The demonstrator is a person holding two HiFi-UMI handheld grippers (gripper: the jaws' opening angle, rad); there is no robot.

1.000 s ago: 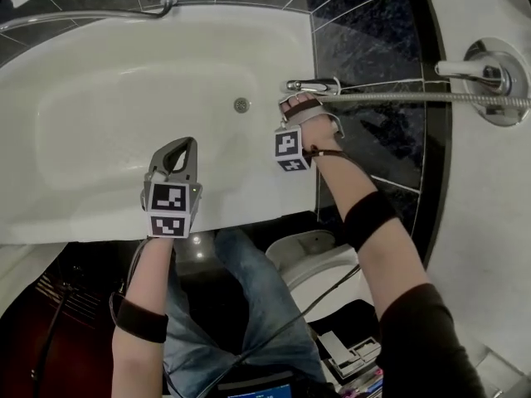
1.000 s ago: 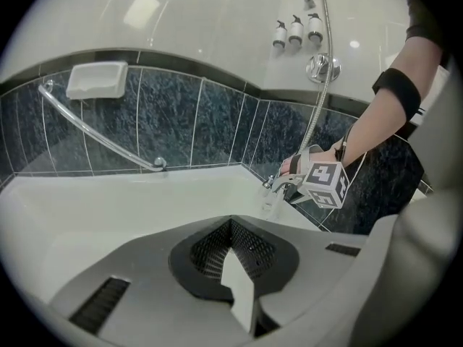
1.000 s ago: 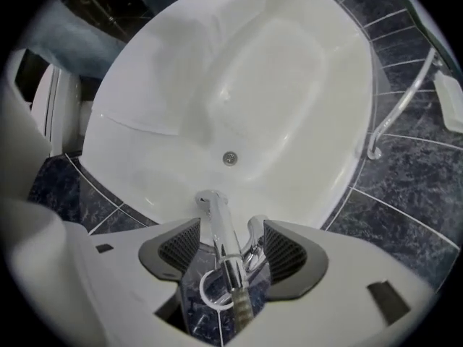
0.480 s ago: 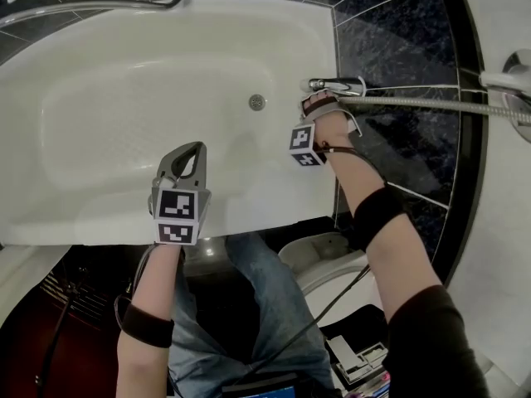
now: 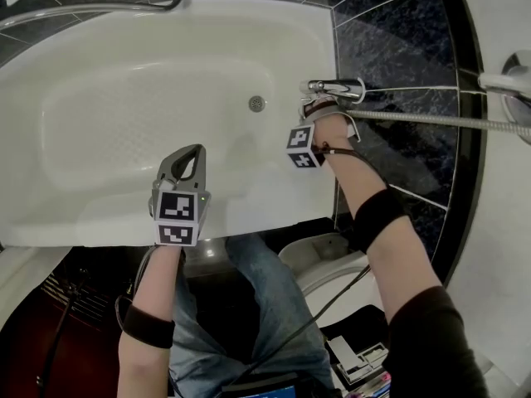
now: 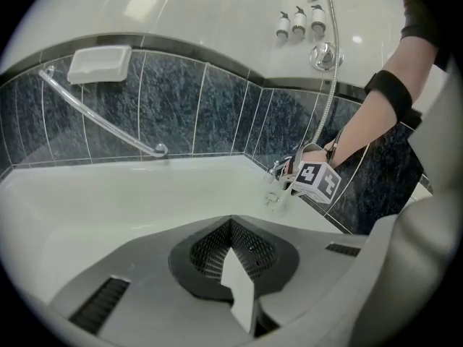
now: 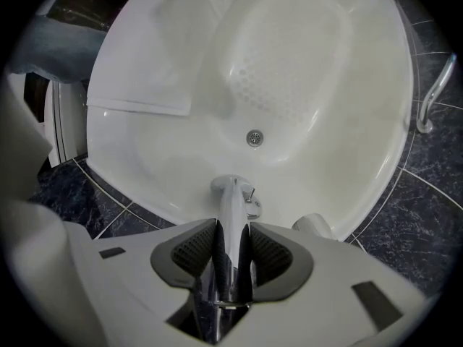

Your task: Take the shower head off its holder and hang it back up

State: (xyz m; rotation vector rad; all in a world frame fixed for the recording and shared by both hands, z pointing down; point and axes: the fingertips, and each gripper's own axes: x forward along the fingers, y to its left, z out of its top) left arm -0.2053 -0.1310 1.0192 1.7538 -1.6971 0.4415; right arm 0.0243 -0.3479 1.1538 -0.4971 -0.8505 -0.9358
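The chrome shower head point(image 5: 336, 85) lies in its holder on the bathtub's right rim, and its metal hose point(image 5: 431, 118) runs right toward the wall. My right gripper point(image 5: 325, 99) comes down on it from above. Its jaws have just been closing, and in the right gripper view the dark pads point(image 7: 213, 255) press both sides of the chrome handle point(image 7: 231, 208). My left gripper point(image 5: 187, 154) hangs shut over the tub's near rim with nothing in it. In the left gripper view the left gripper point(image 6: 239, 266) is shut, and the right gripper point(image 6: 295, 170) shows at the far rim.
The white bathtub point(image 5: 124, 98) with its drain point(image 5: 257, 103) fills the view, with a grab rail point(image 5: 99, 7) along the far wall. A chrome wall valve point(image 5: 516, 77) is at the right and a toilet point(image 5: 319, 259) by the person's legs. Dispenser bottles point(image 6: 298, 22) hang on the wall.
The right gripper has sunk onto the shower head and its jaws have closed round the handle. The left gripper has dropped a little and stayed shut.
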